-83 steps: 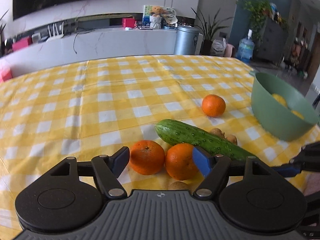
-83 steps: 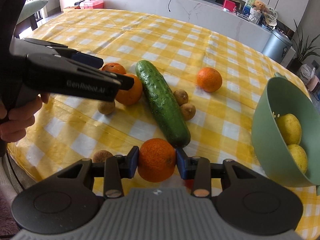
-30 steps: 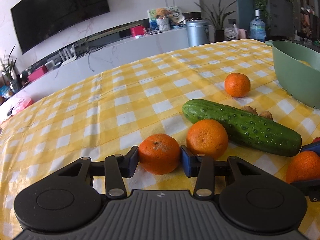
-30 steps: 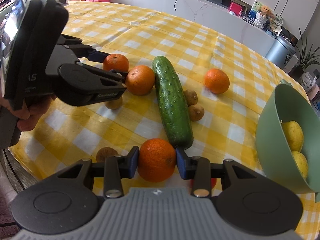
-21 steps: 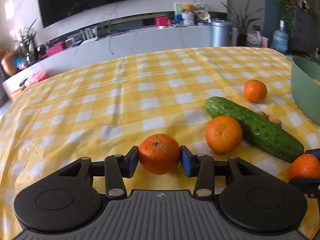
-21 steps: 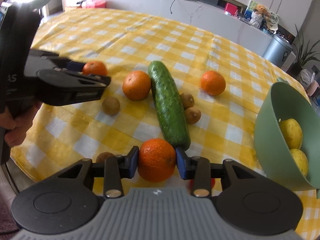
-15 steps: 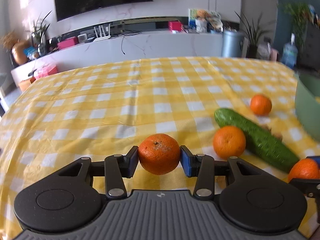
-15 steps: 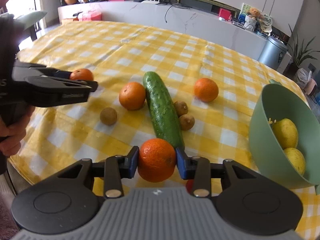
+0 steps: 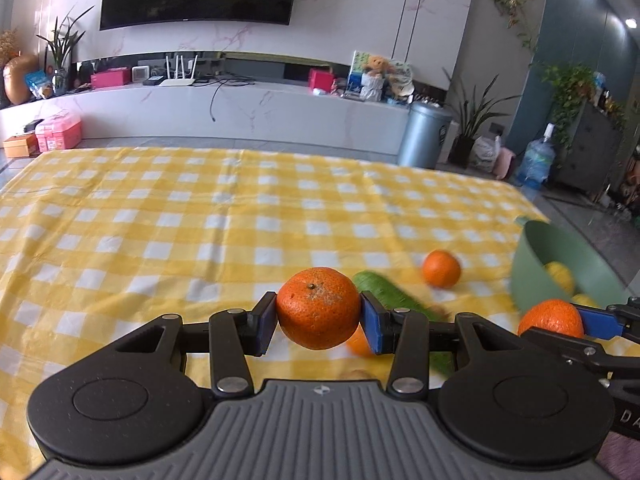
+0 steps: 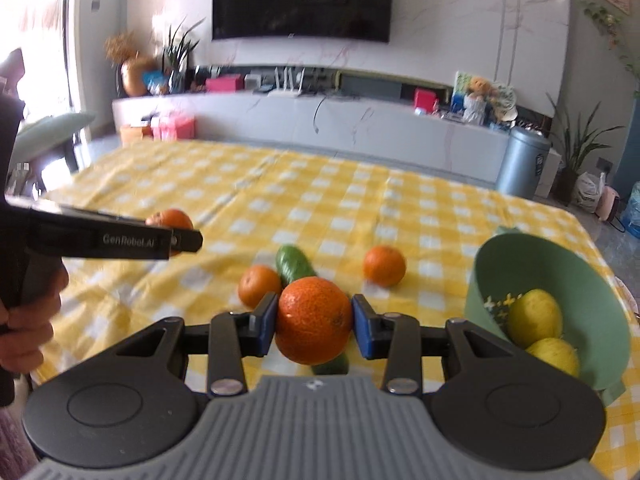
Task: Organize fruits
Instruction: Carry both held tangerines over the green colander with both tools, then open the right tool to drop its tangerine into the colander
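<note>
My left gripper [image 9: 319, 322] is shut on an orange [image 9: 319, 307] and holds it above the yellow checked table. My right gripper [image 10: 314, 330] is shut on a second orange [image 10: 314, 320], also lifted; it shows in the left wrist view [image 9: 551, 317] at the right. Two more oranges [image 10: 259, 285] [image 10: 384, 265] and a cucumber [image 10: 294, 264] lie on the cloth. A green bowl [image 10: 516, 256] at the right holds two yellow fruits [image 10: 534, 316].
The left gripper's arm and the hand holding it [image 10: 104, 236] cross the left of the right wrist view. The table's far edge faces a white counter [image 9: 240, 108] and a grey bin [image 9: 424, 136].
Both grippers have risen well above the table with their oranges. The left gripper took its orange away from the other fruit. The views now tilt up toward the room.
</note>
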The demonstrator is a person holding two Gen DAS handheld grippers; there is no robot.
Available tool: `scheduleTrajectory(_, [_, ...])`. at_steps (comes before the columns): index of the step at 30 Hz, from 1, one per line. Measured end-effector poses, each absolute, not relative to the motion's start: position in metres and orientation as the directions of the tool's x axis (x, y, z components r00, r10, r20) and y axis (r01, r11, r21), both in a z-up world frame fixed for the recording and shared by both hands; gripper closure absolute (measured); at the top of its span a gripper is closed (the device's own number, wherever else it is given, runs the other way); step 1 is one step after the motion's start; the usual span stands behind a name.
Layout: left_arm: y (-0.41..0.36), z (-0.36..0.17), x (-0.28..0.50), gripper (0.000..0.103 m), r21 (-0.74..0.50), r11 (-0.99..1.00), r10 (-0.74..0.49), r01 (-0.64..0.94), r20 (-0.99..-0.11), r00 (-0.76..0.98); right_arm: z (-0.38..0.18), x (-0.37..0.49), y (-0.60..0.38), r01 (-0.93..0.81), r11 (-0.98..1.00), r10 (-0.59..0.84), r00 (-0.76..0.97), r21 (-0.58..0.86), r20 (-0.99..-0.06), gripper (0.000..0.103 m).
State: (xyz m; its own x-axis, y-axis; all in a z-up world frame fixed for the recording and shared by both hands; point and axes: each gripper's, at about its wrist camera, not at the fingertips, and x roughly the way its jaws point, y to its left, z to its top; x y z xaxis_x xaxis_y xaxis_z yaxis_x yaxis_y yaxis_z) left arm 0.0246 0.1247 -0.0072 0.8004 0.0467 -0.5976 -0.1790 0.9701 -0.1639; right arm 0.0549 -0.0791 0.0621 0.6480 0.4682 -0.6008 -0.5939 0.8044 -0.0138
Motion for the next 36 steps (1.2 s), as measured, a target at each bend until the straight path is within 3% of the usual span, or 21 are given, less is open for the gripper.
scheduleTrajectory(7, [0.106,0.022,0.029,0.053,-0.244,0.964,-0.057,-0.104,-0.573,0.818,0.098,0.066,-0.125,-0.484,0.873,0.443,0.733,0.062,-0.517,0.066])
scheduleTrajectory(9, [0.097,0.030,0.032,0.053,-0.253,0.964,-0.087,-0.077,-0.577,0.812,0.111,0.076,-0.142,-0.402,0.913,0.380,0.775,0.069,-0.505,0.066])
scheduleTrajectory(13, [0.074,0.045,0.038,0.053,-0.213,0.977,-0.120,-0.002,-0.559,0.820,0.138,0.094,-0.172,-0.257,0.965,0.206,0.858,-0.048,-0.470,0.066])
scheduleTrajectory(16, [0.055,0.050,0.045,0.053,-0.193,0.980,-0.146,0.045,-0.554,0.820,0.146,0.115,-0.204,-0.180,0.983,0.166,0.853,0.018,-0.495,0.066])
scheduleTrajectory(21, [0.030,0.043,0.062,0.053,-0.252,0.957,-0.262,0.142,-0.545,0.796,0.113,0.153,-0.265,0.020,0.937,0.204,0.778,0.349,-0.594,0.066])
scheduleTrajectory(24, [0.020,0.038,0.071,0.053,-0.252,0.952,-0.285,0.171,-0.542,0.791,0.079,0.171,-0.271,0.027,0.879,0.306,0.733,0.476,-0.608,0.066])
scheduleTrajectory(28, [0.016,0.029,0.080,0.053,-0.267,0.947,-0.299,0.176,-0.544,0.784,0.050,0.189,-0.244,-0.024,0.851,0.412,0.650,0.525,-0.639,0.066])
scheduleTrajectory(36, [0.018,0.012,0.089,0.053,-0.266,0.953,-0.278,0.143,-0.590,0.758,0.028,0.206,-0.214,-0.049,0.884,0.406,0.575,0.466,-0.710,0.065])
